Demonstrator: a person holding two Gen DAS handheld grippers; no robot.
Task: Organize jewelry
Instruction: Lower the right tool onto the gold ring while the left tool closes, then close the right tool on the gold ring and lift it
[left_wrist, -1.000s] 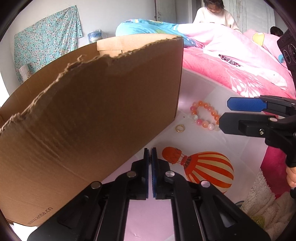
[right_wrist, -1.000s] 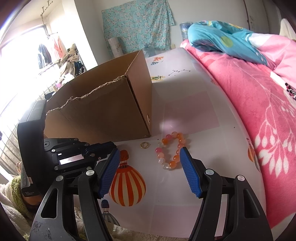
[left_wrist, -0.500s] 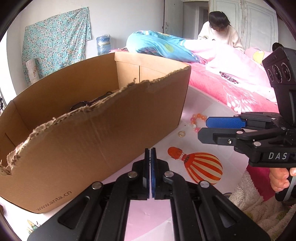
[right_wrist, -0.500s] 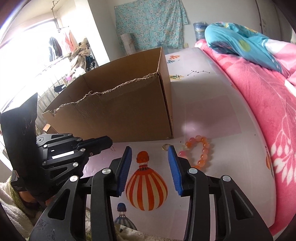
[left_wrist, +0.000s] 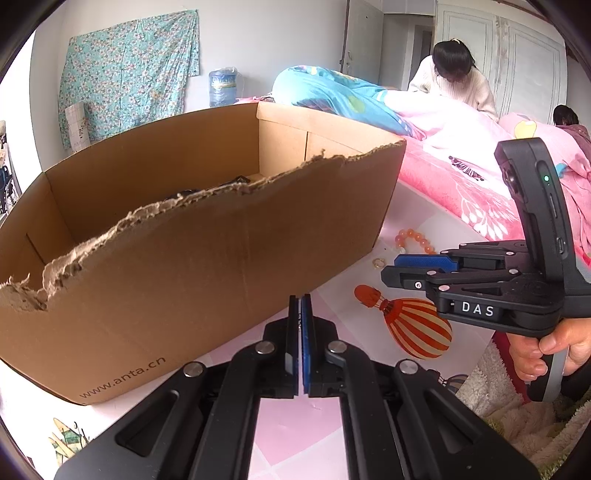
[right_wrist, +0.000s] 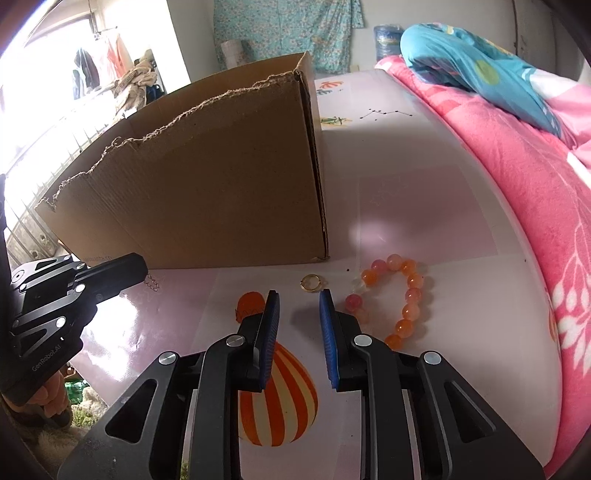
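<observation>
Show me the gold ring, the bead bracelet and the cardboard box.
Ring (right_wrist: 312, 283), right wrist view, on its band.
Bracelet (right_wrist: 412, 294), right wrist view, on an orange bead.
Box (right_wrist: 221, 192), right wrist view, on its front wall.

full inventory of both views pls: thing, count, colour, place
box: 1, brown cardboard, torn rim, on table, left
ring: 1, gold, table, near box corner
bracelet: 1, orange-pink beads, table, right of ring
chain: 1, silver, table, at box's base
table: 1, pale pink, balloon print
blanket: 1, pink, right of table
cloth: 1, teal floral, on wall
water jug: 1, blue, by wall
people: 2, behind bedding
left gripper: black, shut, empty
right gripper: black, blue pads, closing, nothing between, just short of ring
</observation>
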